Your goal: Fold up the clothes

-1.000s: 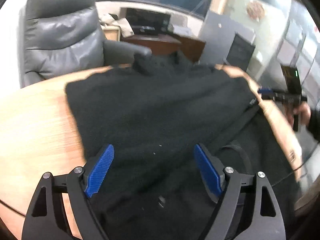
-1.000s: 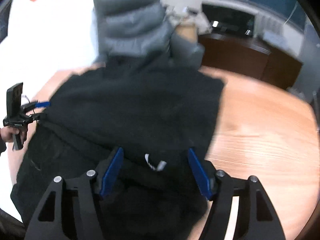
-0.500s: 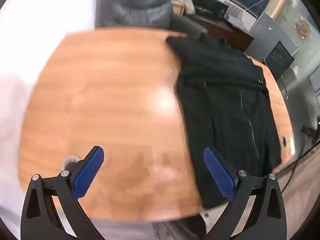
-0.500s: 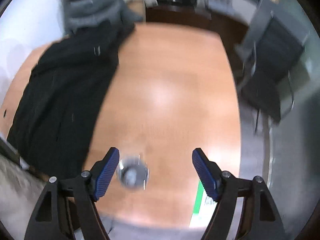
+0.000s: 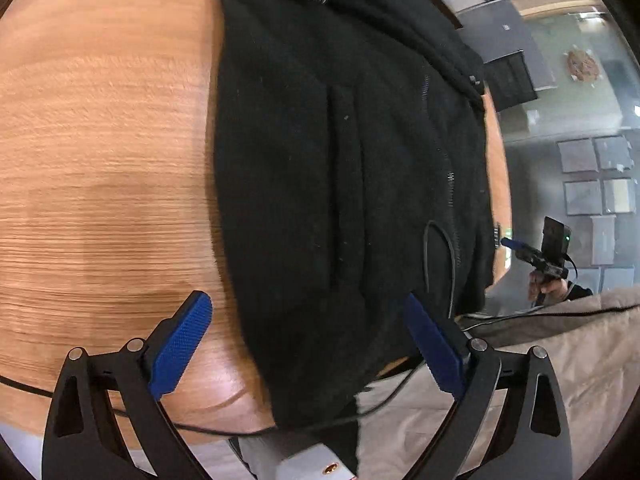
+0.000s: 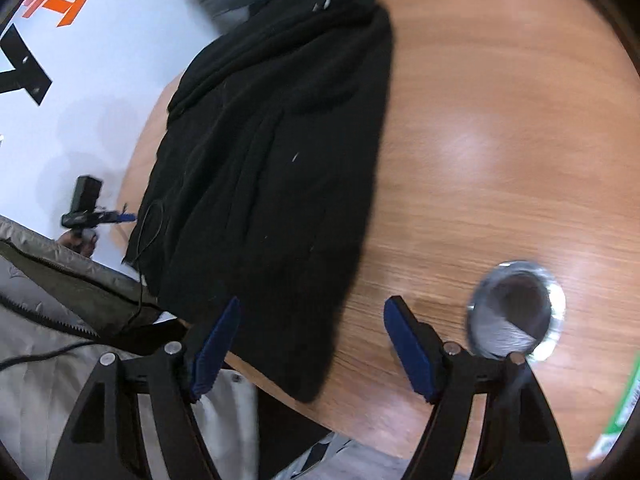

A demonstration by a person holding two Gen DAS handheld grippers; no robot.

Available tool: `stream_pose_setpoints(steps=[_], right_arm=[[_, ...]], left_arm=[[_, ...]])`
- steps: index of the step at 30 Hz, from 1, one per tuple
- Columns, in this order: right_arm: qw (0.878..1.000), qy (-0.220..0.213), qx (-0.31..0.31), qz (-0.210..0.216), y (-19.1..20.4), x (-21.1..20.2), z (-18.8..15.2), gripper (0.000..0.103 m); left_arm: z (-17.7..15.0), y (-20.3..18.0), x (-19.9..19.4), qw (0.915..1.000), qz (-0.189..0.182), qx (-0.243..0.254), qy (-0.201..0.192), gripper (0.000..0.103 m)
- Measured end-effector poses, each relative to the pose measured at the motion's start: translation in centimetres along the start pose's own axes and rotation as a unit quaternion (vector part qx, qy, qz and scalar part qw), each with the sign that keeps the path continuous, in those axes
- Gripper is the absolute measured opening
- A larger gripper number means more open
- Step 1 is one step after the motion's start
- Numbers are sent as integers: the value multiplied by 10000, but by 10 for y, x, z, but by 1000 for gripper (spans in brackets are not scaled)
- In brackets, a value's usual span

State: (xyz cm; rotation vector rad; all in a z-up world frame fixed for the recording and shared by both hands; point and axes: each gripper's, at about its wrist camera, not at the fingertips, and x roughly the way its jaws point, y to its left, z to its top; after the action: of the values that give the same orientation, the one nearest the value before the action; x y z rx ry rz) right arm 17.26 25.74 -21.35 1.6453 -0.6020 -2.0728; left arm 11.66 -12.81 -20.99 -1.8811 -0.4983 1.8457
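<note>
- Wooden tabletop (image 6: 500,128) carries the black garment (image 5: 320,184) along its near edge, hem overhanging.
- Left tool (image 5: 308,344) and right tool (image 6: 308,344) hover wide, empty, likely lining up for the hem.

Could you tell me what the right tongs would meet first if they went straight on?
Probably the black garment: its near edge lies between the open right tongs, over the table. Height above it is unclear.

Wooden desk (image 6: 500,128), carrying a black garment (image 6: 272,152) along its near edge, beside a metal grommet (image 6: 516,312).
</note>
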Motion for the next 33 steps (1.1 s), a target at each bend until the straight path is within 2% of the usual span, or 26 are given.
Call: stream_pose_setpoints(steps=[4, 7, 11, 14, 15, 16, 17, 18, 19, 23, 25, 28, 31, 33], right_arm=[[9998, 135, 58, 153, -12, 21, -5, 79], [9992, -79, 139, 372, -21, 37, 3, 77], [9967, -110, 206, 779, -18, 51, 2, 75], [9941, 117, 78, 1076, -6, 73, 2, 56], [9940, 137, 84, 1086, -4, 78, 3, 48], [9938, 157, 91, 1095, -2, 83, 4, 41], [9937, 178, 98, 1105, -1, 88, 5, 36], [9935, 198, 104, 1114, 1, 93, 5, 24], [9934, 220, 116, 1123, 2, 95, 5, 16], [9927, 445, 275, 1089, -7, 84, -2, 15], [9917, 508, 311, 1137, -7, 76, 1, 13], [9900, 187, -3, 1395, -3, 43, 9, 11], [9865, -213, -406, 1575, 22, 8, 28, 10], [9820, -466, -717, 1683, 37, -10, 45, 10]], left_arm=[[-5, -10, 13, 9999, 27, -10, 137, 101], [-6, -17, 17, 9999, 92, -40, 21, 102], [-4, -25, 25, 9998, 47, -18, 199, 102], [-11, -31, 34, 9996, 125, -129, 203, 96], [-11, -30, 32, 9995, 143, -202, 194, 89], [-10, -25, 30, 9992, 166, -281, 220, 67], [-10, -21, 29, 9988, 194, -360, 264, 51], [-10, -18, 30, 9984, 213, -417, 303, 32], [-10, -17, 31, 9981, 225, -461, 338, 31], [-8, -14, 33, 9962, 46, -772, 405, 24], [-8, -15, 27, 9948, -136, -964, 300, 19], [-6, -21, 3, 9887, -713, -1309, -165, 15], [-1, -38, -22, 9745, -1392, -1574, -786, 12], [4, -52, -29, 9669, -1649, -1650, -1031, 12]])
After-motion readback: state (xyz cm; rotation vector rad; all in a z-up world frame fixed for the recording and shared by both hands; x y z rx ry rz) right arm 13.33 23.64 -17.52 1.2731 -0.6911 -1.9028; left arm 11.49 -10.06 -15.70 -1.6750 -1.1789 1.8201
